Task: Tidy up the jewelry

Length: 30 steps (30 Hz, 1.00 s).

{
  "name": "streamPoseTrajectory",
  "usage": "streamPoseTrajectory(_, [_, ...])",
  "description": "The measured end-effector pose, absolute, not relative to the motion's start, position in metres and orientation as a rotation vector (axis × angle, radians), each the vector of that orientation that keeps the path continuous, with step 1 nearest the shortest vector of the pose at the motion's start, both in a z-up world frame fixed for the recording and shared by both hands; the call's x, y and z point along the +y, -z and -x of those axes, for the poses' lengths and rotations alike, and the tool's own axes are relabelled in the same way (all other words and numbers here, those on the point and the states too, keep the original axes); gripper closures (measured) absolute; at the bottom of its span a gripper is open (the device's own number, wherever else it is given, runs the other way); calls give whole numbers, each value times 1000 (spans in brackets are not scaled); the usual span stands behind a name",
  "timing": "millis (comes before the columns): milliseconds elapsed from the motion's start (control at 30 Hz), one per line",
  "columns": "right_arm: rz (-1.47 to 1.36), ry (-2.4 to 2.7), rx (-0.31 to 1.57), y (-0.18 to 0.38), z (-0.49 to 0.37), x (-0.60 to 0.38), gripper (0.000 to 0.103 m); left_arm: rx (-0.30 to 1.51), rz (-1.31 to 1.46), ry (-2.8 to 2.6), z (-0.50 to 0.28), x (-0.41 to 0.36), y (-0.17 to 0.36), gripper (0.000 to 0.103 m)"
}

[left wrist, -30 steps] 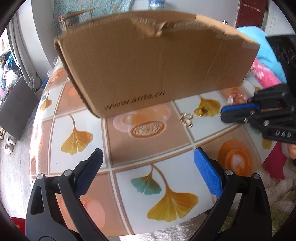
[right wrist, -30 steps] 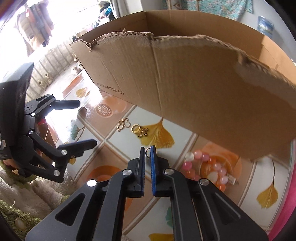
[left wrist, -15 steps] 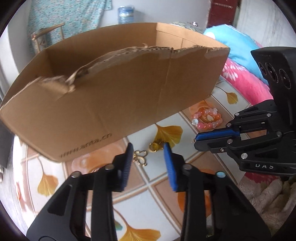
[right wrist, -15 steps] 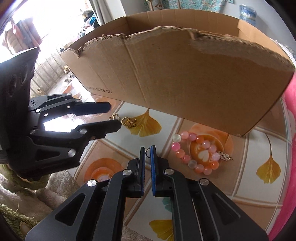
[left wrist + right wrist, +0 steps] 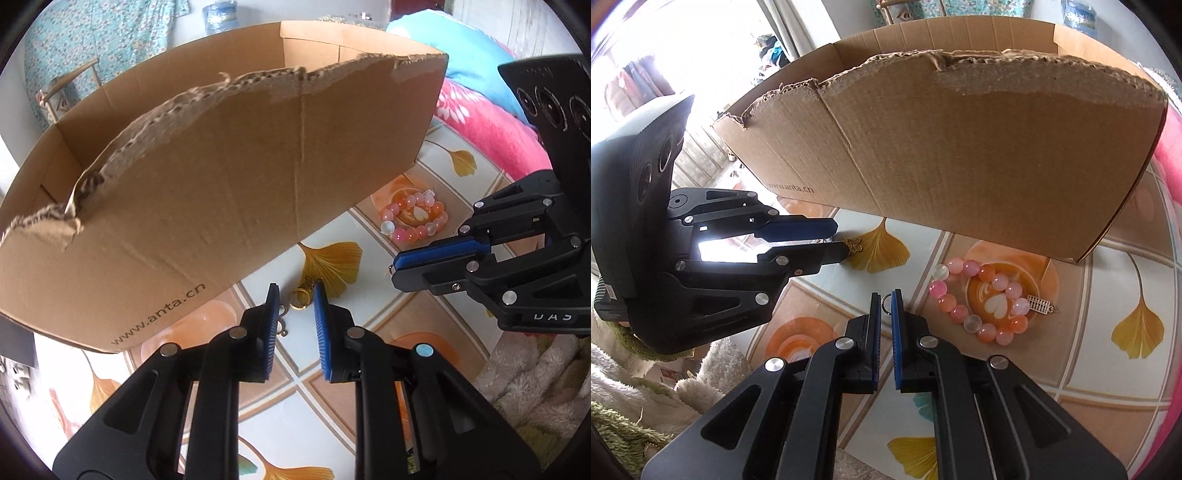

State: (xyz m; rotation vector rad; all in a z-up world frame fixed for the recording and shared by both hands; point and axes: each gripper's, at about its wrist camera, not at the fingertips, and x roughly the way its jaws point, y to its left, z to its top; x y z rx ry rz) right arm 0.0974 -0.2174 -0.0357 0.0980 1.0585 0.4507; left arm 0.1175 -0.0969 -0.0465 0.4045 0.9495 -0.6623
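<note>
A gold ring (image 5: 299, 298) lies on the tiled table (image 5: 369, 288) in front of the cardboard box (image 5: 221, 192). My left gripper (image 5: 295, 290) hangs over it, jaws closing, with the ring in the gap and neither pad touching it. A second gold trinket (image 5: 283, 326) is half hidden by the left finger. My right gripper (image 5: 886, 295) is shut on a small metal ring (image 5: 886, 301) that peeks out at its tips. A pink bead bracelet (image 5: 982, 299) lies to its right. In the right wrist view the left gripper (image 5: 840, 238) sits at a gold charm (image 5: 854, 245).
The tall box with torn top edges fills the back of both views. A pink and blue blanket (image 5: 480, 122) lies beyond the table at the right. Fluffy fabric (image 5: 535, 387) borders the near table edge. Each gripper's black body stands close beside the other.
My left gripper's jaws went from wide apart to a narrow gap, and it swung rightward along the box to the gold pieces. The right gripper stayed shut on its ring and drifted slightly.
</note>
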Motion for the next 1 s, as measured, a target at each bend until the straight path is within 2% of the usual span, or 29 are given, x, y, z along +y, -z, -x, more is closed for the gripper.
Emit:
streamPoseTrajectory(67, [-103,-455,1056,36,-97,-218,97,950,-413,668,-117,-100,47,87])
streamPoseTrajectory(133, [-109,-460,1054,36,-96,-221,97,944,-431,677,-115,-104,47,93])
streamPoseTrajectory(767, [-104,-463,1031,23,-85,-230,96,943,-434,658,-85,-100,46,94])
streamPoseTrajectory(1000, [-56,-410,1063,28,-85,-224,79,972,-346,613,-79,-85,46,94])
